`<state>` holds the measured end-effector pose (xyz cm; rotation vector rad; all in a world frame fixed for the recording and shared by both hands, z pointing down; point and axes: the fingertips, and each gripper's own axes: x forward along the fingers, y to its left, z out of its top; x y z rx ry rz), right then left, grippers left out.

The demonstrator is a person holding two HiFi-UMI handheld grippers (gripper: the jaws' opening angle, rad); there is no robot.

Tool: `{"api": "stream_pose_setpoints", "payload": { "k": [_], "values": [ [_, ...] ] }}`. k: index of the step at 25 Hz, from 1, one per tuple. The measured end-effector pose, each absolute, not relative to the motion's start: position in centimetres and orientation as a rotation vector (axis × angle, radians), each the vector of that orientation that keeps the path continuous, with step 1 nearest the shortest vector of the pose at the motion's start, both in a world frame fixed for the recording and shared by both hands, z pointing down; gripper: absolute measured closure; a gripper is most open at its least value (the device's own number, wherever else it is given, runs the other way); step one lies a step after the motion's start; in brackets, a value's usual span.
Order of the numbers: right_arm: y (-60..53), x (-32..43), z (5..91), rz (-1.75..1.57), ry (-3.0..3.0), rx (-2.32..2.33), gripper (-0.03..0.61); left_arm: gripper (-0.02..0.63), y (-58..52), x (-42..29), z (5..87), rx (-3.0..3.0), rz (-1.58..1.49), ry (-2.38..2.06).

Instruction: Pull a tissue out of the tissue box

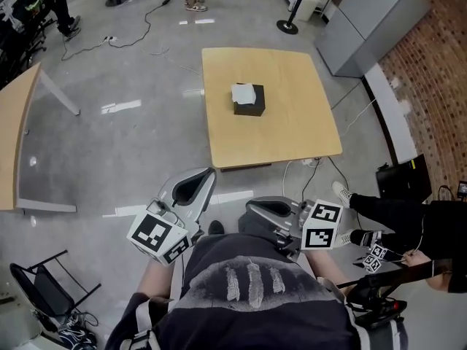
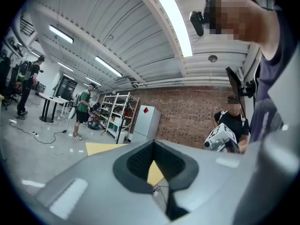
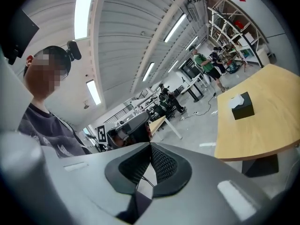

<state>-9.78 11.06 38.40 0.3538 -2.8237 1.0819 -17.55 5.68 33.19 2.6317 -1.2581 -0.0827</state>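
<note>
A black tissue box [image 1: 249, 103] with a white tissue [image 1: 243, 92] sticking out of its top stands near the middle of a square wooden table [image 1: 292, 122]. Both grippers are held close to my body, well short of the table's near edge. My left gripper [image 1: 210, 173] is shut and holds nothing. My right gripper [image 1: 250, 208] is also shut and empty. In the right gripper view the tissue box [image 3: 243, 109] sits on the table [image 3: 262, 130] off to the right of the shut gripper [image 3: 150, 145]. The left gripper view shows its shut gripper [image 2: 153, 142] and a corner of the table [image 2: 101, 148], not the box.
A second table [image 1: 13, 133] stands at the left, a folded chair [image 1: 44, 286] at the bottom left. A grey cabinet [image 1: 372, 17] and brick wall are at the upper right. A seated person [image 1: 408, 221] is close on my right. Cables [image 1: 314, 170] trail by the table's near edge.
</note>
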Motion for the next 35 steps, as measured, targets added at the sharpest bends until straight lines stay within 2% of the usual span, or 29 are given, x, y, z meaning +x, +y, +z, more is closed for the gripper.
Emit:
{"api": "stream_pose_setpoints", "payload": {
  "k": [10,25,35],
  "values": [
    [7.4,-9.0,39.2,1.174,-2.851,0.307,0.584,0.614,2.9,-17.0,34.4,2.589,0.022,-1.320],
    [-0.6,-3.7,38.2,1.308,-2.942,0.300,0.584,0.614,-4.8,-11.3,34.2,2.544,0.143,-1.244],
    [-6.5,2.7,38.8,1.511,-3.033,0.288,0.584,0.614,-10.3,-4.5,34.2,2.545,0.299,-1.243]
  ]
}}
